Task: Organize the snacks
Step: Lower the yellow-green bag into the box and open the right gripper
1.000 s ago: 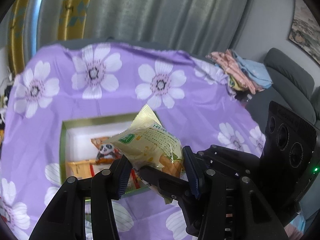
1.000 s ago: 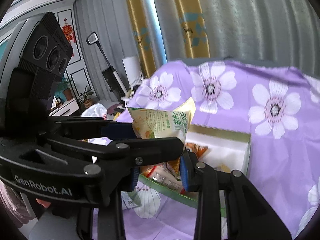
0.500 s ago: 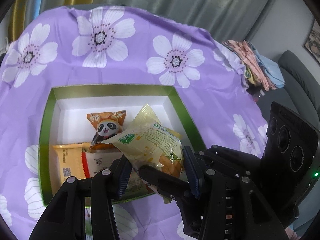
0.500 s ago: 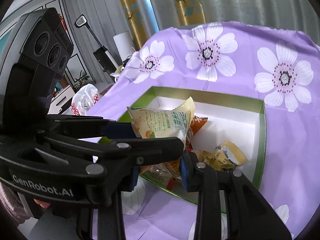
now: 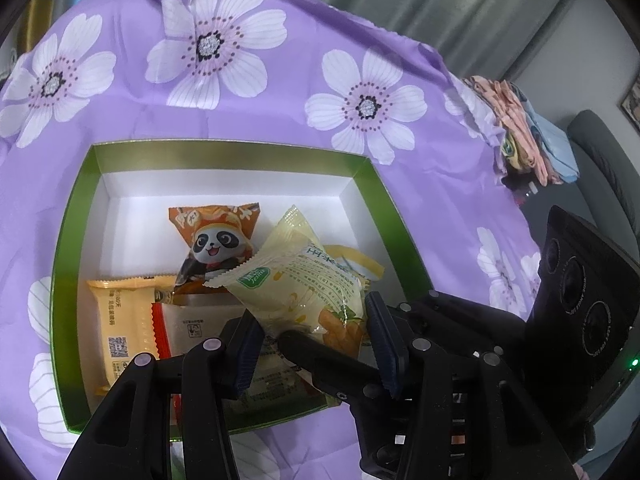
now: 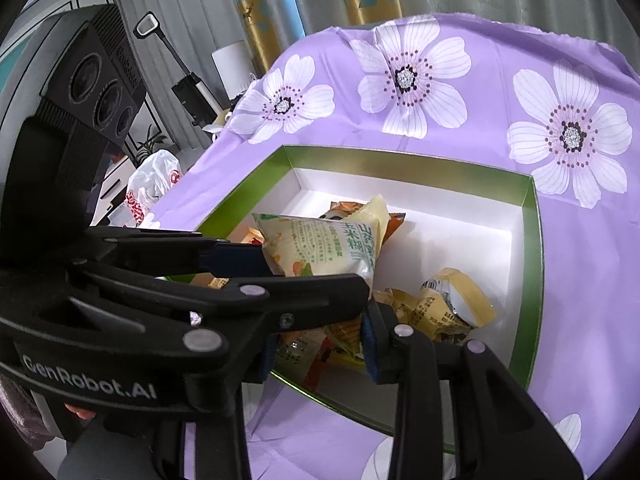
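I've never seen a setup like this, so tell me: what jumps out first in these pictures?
A pale yellow snack packet held between black fingers above a green box of snacks, among them an orange panda packet. Beneath it all lies a purple cloth with big white flowers.

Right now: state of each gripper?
Left gripper: closed on the yellow snack packet.
Right gripper: cannot be told, jaws partly hidden.
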Demonstrator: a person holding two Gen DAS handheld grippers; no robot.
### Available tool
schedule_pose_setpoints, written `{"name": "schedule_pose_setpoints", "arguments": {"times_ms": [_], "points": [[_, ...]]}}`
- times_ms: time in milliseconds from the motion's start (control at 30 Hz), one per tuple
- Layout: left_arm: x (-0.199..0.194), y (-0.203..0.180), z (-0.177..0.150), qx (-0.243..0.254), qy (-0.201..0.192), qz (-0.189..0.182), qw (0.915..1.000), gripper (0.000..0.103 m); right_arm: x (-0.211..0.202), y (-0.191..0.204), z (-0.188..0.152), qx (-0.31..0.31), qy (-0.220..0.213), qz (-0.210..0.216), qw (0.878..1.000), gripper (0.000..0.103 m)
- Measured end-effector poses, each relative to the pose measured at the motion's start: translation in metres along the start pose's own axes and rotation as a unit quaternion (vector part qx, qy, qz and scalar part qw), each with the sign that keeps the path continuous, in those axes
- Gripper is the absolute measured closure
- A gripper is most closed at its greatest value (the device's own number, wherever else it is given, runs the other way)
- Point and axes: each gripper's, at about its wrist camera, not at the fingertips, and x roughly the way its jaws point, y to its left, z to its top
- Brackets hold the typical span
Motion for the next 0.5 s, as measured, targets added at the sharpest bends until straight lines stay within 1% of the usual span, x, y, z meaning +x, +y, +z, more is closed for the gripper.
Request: {"name": "schedule_pose_setpoints", "arguments": {"times_ms": [200,500], "points": [[0.007,0.004,0.0,-0.006,0.009,0.003,0.9999,0.053,0.007,-0.001,0.001,0.0,0.019,-0.008,1.0,0.066],[0.01,0.008,0.001,-0.012,0.017,0.007,0.9998,0.053,0.012,0.0,0.002,0.001,0.035,-0.013,0.999,0.065]]}}
